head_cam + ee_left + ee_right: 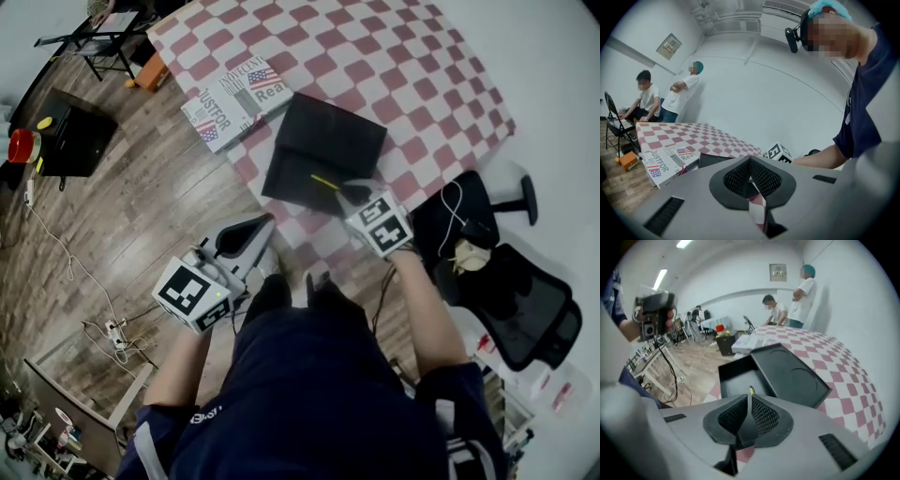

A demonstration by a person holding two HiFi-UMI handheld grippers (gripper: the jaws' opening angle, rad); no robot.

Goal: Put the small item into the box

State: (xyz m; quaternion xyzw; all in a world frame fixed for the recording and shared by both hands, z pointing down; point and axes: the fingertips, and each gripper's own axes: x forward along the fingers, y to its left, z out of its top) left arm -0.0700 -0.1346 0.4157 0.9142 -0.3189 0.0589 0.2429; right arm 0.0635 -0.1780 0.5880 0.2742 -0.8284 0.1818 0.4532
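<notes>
While the right gripper [349, 193] pinches the yellow pen [324, 180] just over the open black box [289, 189], the pen is not inside yet; dropping it looks left to do. The left gripper [265, 224] is closed and empty.

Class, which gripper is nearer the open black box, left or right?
Right. The right gripper sits over the black box, shut on a thin yellow item. The left gripper, shut and empty, hangs to that box's left, clear of it.
</notes>
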